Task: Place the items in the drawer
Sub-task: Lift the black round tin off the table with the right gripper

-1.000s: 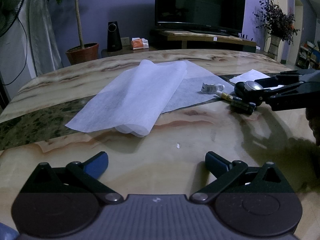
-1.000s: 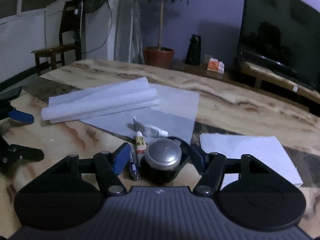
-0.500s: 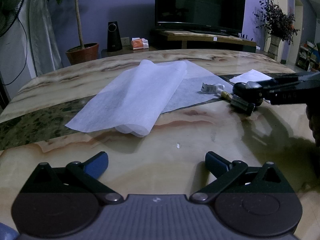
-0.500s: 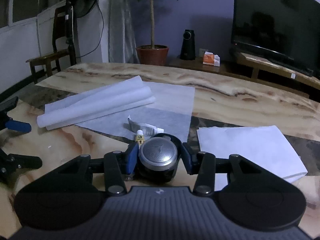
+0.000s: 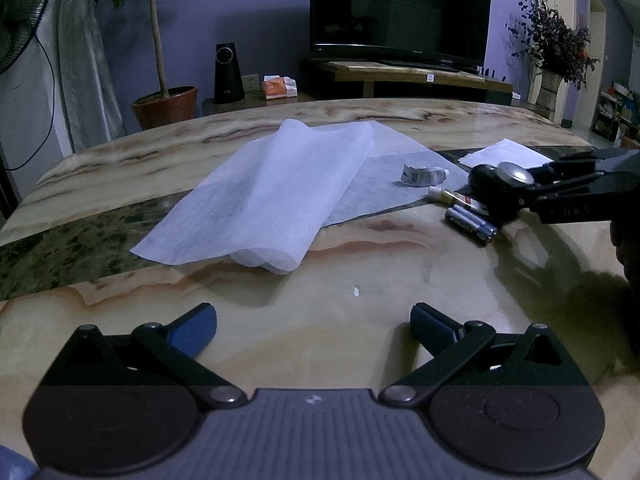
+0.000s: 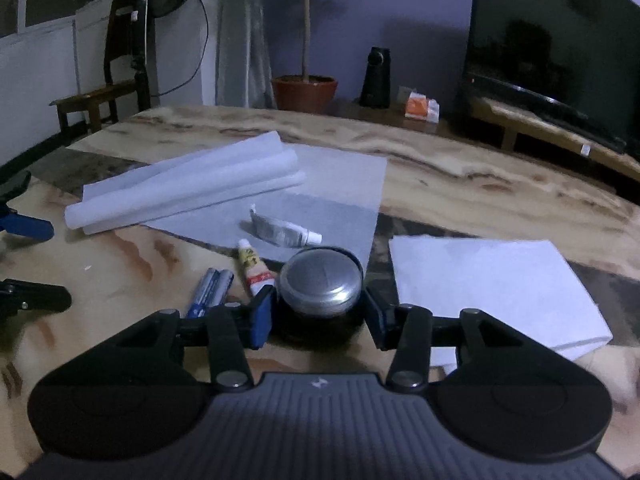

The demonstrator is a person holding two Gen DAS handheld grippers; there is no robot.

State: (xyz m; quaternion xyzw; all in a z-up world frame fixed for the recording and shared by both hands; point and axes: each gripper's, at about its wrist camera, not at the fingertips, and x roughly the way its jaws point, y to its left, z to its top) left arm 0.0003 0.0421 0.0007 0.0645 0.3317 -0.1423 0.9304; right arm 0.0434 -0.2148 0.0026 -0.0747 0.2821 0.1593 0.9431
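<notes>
We are looking across a marble-patterned table (image 6: 460,184) in a dim room. Lying on it, from large to small, are a loosely folded sheet of thin white foam wrap (image 6: 188,190), a flat white paper pad (image 6: 492,284) at the right, and a cluster of small items near us.

The biggest of these is a round black jar (image 6: 320,304) with a dull silver, slightly domed lid, squat and wider than tall. It is sitting between the blue pads of our right gripper (image 6: 319,314), which are pressing on its sides, so the tool is grasping the jar. In the left wrist view the jar (image 5: 500,188) is showing at the far right, clamped at the tip of the dark right gripper (image 5: 516,192).

Just left of the jar are lying a small glue tube (image 6: 254,270) with a cream cap and red-printed label, then a pair of blue batteries (image 6: 212,288) side by side. Beyond them, on the foam wrap, a crumpled silver tube (image 6: 284,232) with a white cap is resting.

Our left gripper (image 5: 314,322) is hanging released, jaws wide apart over bare table.

Compared with a second ago, the right jaws have just been closing: they were standing clear of the jar on both sides, and now they are gripping it. The batteries and glue tube, then half hidden behind the left pad, are now showing in full.
</notes>
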